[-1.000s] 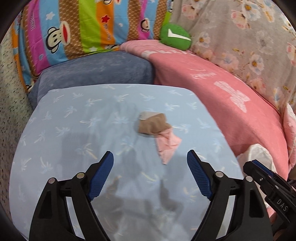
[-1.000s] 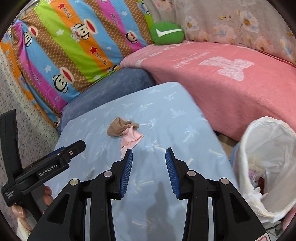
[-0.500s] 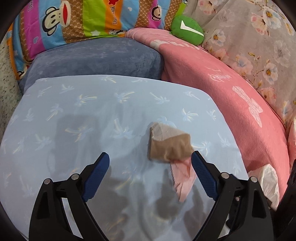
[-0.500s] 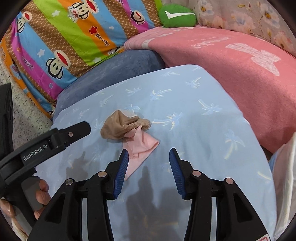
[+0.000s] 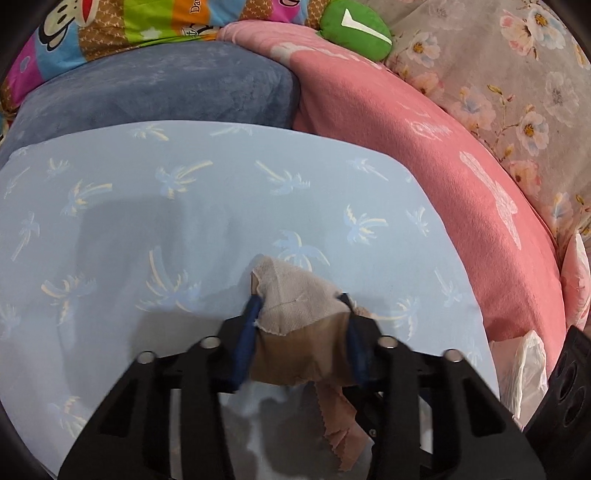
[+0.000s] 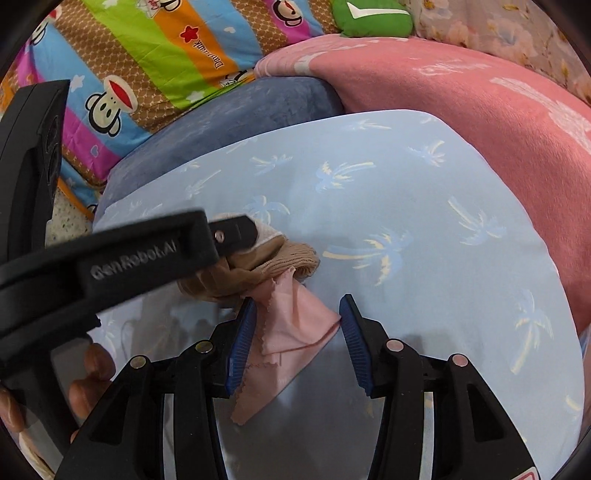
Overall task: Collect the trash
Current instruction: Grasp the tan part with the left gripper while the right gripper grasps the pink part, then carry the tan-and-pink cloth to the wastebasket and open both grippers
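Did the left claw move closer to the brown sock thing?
Yes. The left claw came down across the blue palm-tree sheet to the brown sock, and its jaws have just been closing around it.

**Two wrist cameras, both tilted down at one cushion**

The left wrist view looks steeply down and forward along its fingers, close over the blue cushion (image 5: 184, 206), with the tan rag (image 5: 295, 317) at 6 o'clock. The right wrist view sits just beside it, also tilted down and close; the left gripper (image 6: 236, 236) enters from 9 o'clock. Both share the cushion, the rag (image 6: 280, 262), the pink blanket (image 5: 424, 166) at 2 o'clock and the green pillow (image 6: 373, 18) at 12.
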Demonstrator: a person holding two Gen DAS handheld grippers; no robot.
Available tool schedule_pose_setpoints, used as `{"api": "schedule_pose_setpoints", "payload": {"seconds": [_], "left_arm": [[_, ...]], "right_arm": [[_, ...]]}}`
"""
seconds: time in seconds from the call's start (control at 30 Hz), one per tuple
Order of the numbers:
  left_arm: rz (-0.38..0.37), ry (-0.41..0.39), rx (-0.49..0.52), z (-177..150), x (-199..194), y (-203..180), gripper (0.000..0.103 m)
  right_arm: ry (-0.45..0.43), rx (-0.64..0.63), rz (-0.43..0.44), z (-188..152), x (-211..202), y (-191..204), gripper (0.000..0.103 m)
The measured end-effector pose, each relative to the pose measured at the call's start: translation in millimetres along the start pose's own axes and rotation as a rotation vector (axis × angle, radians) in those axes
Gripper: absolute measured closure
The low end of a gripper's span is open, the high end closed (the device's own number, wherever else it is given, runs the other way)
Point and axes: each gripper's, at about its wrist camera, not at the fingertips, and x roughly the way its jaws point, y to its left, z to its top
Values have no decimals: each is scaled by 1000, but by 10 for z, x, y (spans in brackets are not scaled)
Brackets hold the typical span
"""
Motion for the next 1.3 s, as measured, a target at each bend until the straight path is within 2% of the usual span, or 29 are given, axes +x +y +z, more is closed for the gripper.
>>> {"api": "schedule_pose_setpoints", "payload": {"seconds": [0.03,0.07,0.1,0.17,0.2,0.4,0.7,1.0,1.3], "left_arm": [[-3,-3,0,-13,-18,11,72],[-4,-8,-2,-23,-41,30,78],[-3,-12,-3,-46,-78,39,82],[2,-19,-5,-71,-132,51,85],[6,-22,-6,-69,-148,49,86],[32,-52,-4,-162,-410,23,88],[28,-118,23,-275,-901,-194,88],[2,-182,86,-414,-1316,-613,88],[-38,-214,165,-626,-1558,-1116,88]], "right_arm": [[-1,-13,-11,-13,-2,7,62],[-1,-31,-27,-28,0,25,72],[-1,-50,-44,-46,-6,48,77],[6,-59,-42,-89,-25,44,96],[14,-52,-31,-107,-50,40,97],[-14,-34,-8,-258,-367,22,98],[-104,25,4,-388,-1112,-131,98],[-220,77,-4,-488,-1947,-434,98],[-303,128,-20,-574,-2554,-758,98]]}}
